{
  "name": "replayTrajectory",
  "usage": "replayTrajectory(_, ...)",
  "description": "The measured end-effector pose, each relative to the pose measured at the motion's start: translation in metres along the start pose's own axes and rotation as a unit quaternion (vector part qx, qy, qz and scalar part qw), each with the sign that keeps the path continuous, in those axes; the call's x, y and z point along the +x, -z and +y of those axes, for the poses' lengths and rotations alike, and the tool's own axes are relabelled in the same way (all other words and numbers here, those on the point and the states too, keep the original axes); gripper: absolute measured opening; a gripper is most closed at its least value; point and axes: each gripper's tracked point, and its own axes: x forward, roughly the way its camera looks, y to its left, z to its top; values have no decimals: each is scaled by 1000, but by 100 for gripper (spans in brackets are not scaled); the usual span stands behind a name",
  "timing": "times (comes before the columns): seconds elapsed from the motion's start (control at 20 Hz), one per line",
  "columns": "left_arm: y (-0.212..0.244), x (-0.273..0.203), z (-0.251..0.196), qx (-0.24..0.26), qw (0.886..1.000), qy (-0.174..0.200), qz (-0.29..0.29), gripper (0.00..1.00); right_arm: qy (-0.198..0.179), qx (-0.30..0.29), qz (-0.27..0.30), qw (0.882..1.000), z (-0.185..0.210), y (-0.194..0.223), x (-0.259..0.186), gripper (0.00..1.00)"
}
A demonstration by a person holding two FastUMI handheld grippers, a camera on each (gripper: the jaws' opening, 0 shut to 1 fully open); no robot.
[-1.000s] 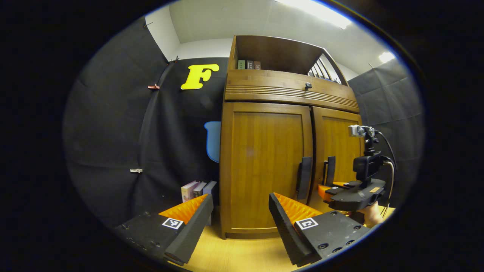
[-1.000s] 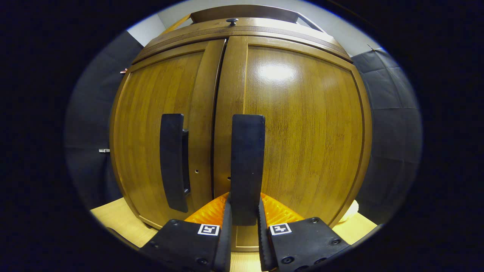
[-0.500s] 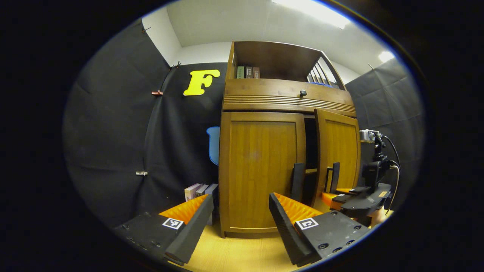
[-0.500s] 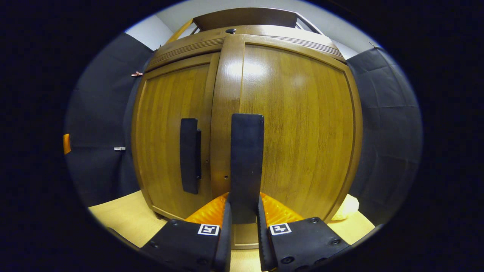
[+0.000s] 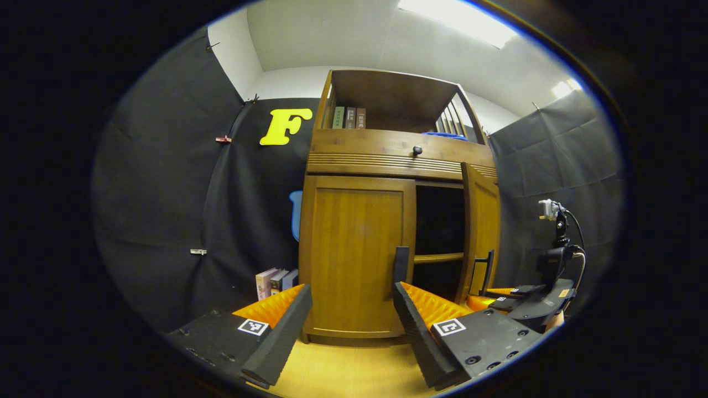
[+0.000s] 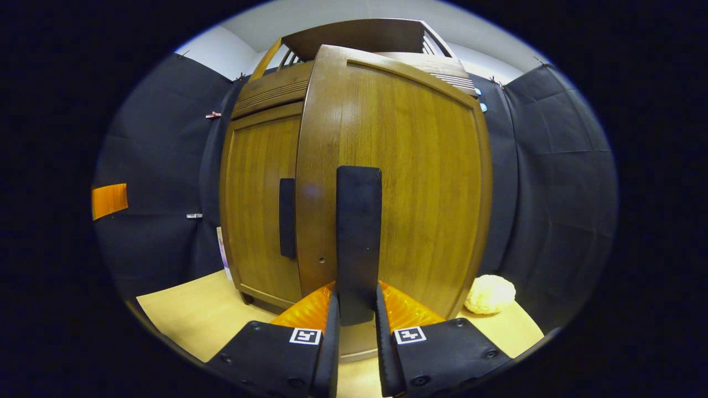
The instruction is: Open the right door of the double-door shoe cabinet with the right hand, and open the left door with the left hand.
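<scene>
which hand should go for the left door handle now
Left. The left tongs are open, facing the shut left door near its handle. The right tongs are shut on the right door's handle.

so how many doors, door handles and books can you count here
doors: 2, left door shut, right door swung open
door handles: 2, left handle, right handle held by the right gripper
books: 6, top shelf books 3, floor books 3
total: 10

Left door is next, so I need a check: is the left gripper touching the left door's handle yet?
Apart. In the left gripper view the left gripper is open, and the left door's handle stands beyond its fingertips, with floor between.
</scene>
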Motion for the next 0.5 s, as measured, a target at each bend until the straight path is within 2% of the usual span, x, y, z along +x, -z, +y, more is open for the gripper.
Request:
replayTrajectory(0.05, -2, -4, -6, -1, 1000, 5, -2, 92, 1, 7, 2, 1000, -6, 0, -11, 34)
replayTrajectory(0.1, -4, -9, -11, -1, 1000, 10, -5, 92, 2, 14, 3, 1000, -13, -1, -18, 29)
replayTrajectory(0.2, -7, -16, -19, -5, 1000, 16, -9, 92, 6, 23, 3, 1000, -26, 0, -35, 33)
replayTrajectory(0.25, -6, -17, -23, -9, 1000, 20, -8, 88, 9, 25, 3, 1000, -31, -1, -42, 33)
replayTrajectory(0.4, 0, -21, -38, -14, 999, 37, 1, 88, 23, 19, -3, 1000, -47, -1, -58, 33)
replayTrajectory(0.45, 2, -21, -42, -14, 999, 42, 3, 92, 26, 17, -5, 1000, -48, -3, -58, 33)
replayTrajectory(0.5, 2, -22, -48, -14, 999, 48, 5, 92, 30, 16, -6, 999, -47, -5, -58, 28)
